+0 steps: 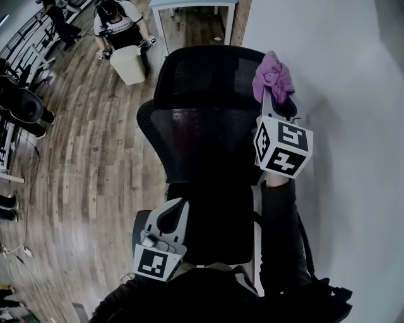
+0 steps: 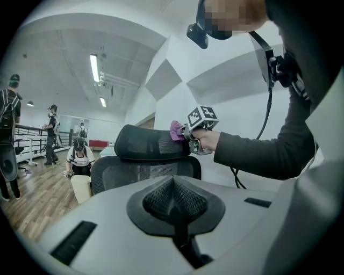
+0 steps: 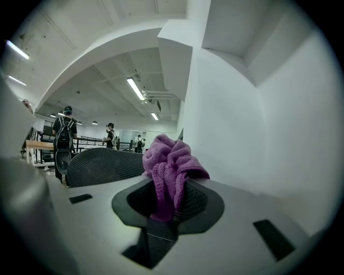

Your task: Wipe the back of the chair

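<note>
A black mesh office chair stands in front of me, its back (image 1: 208, 142) and headrest (image 1: 211, 69) seen from above. My right gripper (image 1: 275, 94) is shut on a bunched purple cloth (image 1: 273, 74), which sits at the right end of the headrest's top. In the right gripper view the cloth (image 3: 169, 169) rises out of the jaws, with the headrest (image 3: 105, 165) just to its left. My left gripper (image 1: 175, 211) hangs lower, by the left side of the seat back, shut with nothing in it. From the left gripper view the headrest (image 2: 153, 142) and cloth (image 2: 177, 130) lie ahead.
A white wall (image 1: 341, 94) runs close along the chair's right side. On the wooden floor beyond the chair a person crouches by a cream bin (image 1: 128, 63). A table (image 1: 196, 7) stands at the far end. More people and a railing (image 2: 32, 145) are at the left.
</note>
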Available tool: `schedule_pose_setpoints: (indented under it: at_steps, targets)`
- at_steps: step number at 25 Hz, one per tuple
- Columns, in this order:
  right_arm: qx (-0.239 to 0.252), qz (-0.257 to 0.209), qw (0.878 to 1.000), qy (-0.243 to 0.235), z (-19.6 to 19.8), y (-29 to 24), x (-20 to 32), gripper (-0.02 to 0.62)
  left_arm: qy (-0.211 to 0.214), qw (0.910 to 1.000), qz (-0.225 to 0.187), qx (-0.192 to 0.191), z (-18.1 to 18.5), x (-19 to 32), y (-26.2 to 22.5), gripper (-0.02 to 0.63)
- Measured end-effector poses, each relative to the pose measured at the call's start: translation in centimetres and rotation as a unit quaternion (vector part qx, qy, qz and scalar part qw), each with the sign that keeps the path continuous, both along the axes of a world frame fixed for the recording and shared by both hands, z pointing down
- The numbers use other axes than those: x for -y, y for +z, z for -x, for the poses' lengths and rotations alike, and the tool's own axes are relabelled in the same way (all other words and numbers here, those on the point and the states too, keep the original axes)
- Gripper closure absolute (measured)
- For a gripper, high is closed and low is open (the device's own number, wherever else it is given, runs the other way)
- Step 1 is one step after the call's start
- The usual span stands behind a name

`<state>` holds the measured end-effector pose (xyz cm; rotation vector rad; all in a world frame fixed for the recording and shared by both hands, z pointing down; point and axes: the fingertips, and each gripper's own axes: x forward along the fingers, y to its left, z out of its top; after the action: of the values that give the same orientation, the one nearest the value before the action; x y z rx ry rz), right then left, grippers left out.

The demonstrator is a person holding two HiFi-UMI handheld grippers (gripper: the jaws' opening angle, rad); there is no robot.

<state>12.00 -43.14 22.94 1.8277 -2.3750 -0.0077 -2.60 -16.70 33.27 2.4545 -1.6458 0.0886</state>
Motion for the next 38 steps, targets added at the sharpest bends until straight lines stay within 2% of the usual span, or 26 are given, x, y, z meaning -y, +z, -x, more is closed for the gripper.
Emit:
schedule_pose_setpoints:
  at_steps: [19, 38]
  targets:
    - [0.01, 0.005, 0.998, -0.056, 6.7, 0.9, 1.5, 0.505, -0.042, 0.9991, 0.008, -0.002, 4.0, 0.3, 1.0, 0.601]
    - [0.009, 0.01, 0.996, -0.092, 10.9, 0.8, 1.5, 0.505, -0.073, 0.9973, 0.005, -0.005, 6.1, -0.5, 0.6, 0.601]
